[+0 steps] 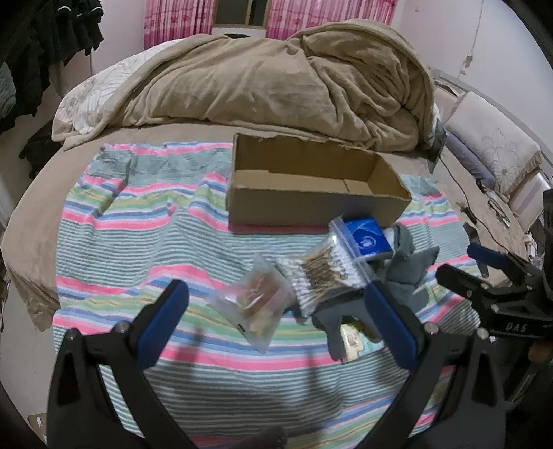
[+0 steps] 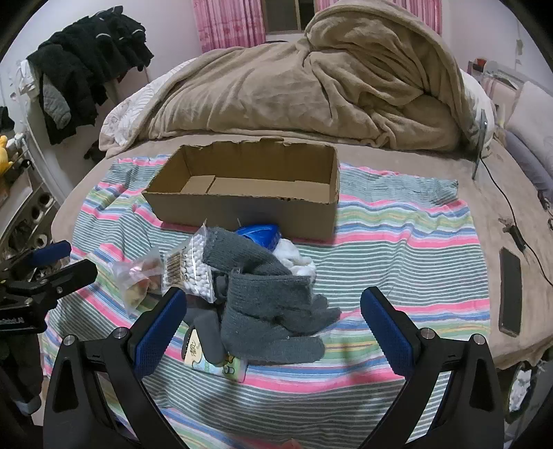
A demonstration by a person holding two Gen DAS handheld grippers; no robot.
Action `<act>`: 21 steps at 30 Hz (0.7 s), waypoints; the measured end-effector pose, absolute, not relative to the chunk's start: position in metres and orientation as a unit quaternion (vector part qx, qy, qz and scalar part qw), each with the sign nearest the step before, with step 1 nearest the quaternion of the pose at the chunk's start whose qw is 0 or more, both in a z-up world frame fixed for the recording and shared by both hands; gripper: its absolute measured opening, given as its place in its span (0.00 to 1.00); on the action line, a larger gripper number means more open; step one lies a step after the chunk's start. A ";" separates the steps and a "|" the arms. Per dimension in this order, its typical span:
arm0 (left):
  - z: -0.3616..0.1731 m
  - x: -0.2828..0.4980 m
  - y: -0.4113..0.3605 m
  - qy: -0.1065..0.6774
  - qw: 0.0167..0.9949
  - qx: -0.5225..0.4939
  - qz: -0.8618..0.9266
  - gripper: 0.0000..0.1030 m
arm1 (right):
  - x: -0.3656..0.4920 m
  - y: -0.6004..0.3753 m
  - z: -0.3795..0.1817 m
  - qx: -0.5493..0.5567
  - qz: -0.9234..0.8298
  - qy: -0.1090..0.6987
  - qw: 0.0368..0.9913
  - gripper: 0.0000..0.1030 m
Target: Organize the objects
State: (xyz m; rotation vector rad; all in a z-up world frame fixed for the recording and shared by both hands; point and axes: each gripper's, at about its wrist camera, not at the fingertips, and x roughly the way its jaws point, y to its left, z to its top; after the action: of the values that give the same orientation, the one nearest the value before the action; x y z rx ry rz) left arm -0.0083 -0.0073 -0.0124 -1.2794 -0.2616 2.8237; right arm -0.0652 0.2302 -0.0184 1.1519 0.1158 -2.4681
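A bed [image 1: 31,214] covered by a striped towel [image 1: 138,241], on which an open-topped cardboard box [image 1: 311,203] stands, its interior bare as far as the views show. In front of the box lies a loose heap of small items: a clear snack packet [image 1: 255,300], a bag of cotton swabs [image 1: 321,273] partly overlapping it, a blue packet [image 1: 368,238] just behind the swabs, grey knitted gloves [image 2: 273,307] draped over the heap, a white wad of cotton [image 2: 297,257] beside the blue packet, and a pale printed packet [image 2: 214,362] partly under the gloves. Left gripper [image 1: 276,311]: fingers spread wide, holding nothing, the snack packet and swabs lying between them in view. Right gripper [image 2: 273,321]: fingers likewise spread and empty, framing the gloves. Each gripper appears at the edge of the other's view. A rumpled tan blanket [image 1: 276,79] fills the far side of the bed; a dark phone [image 2: 509,290] lies on the bed to the right, well apart from the heap; pink curtains [image 1: 172,20] hang behind.
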 end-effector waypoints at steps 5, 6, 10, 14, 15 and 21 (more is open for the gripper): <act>-0.011 -0.007 -0.006 -0.081 0.019 -0.407 0.910 0.99 | -0.065 0.231 -0.019 0.413 -0.886 0.041 0.207 0.99; -0.011 -0.007 -0.005 -0.079 0.018 -0.406 0.910 0.99 | -0.066 0.230 -0.018 0.413 -0.886 0.041 0.207 0.99; -0.012 -0.007 -0.006 -0.079 0.017 -0.405 0.911 0.99 | -0.065 0.230 -0.018 0.413 -0.886 0.040 0.208 0.99; -0.013 -0.007 -0.006 -0.081 0.018 -0.407 0.910 0.99 | -0.065 0.231 -0.018 0.413 -0.886 0.040 0.208 0.99; -0.013 -0.007 -0.006 -0.082 0.018 -0.407 0.910 0.99 | -0.065 0.231 -0.018 0.413 -0.886 0.040 0.208 0.99; -0.016 -0.006 -0.007 -0.085 0.022 -0.409 0.908 0.99 | -0.066 0.232 -0.018 0.414 -0.885 0.040 0.207 0.99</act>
State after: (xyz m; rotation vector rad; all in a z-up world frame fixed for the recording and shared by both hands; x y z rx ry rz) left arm -0.0060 -0.0070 -0.0160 -1.2682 -0.2636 2.8133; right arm -0.0657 0.2316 -0.0180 1.1526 0.1105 -2.4654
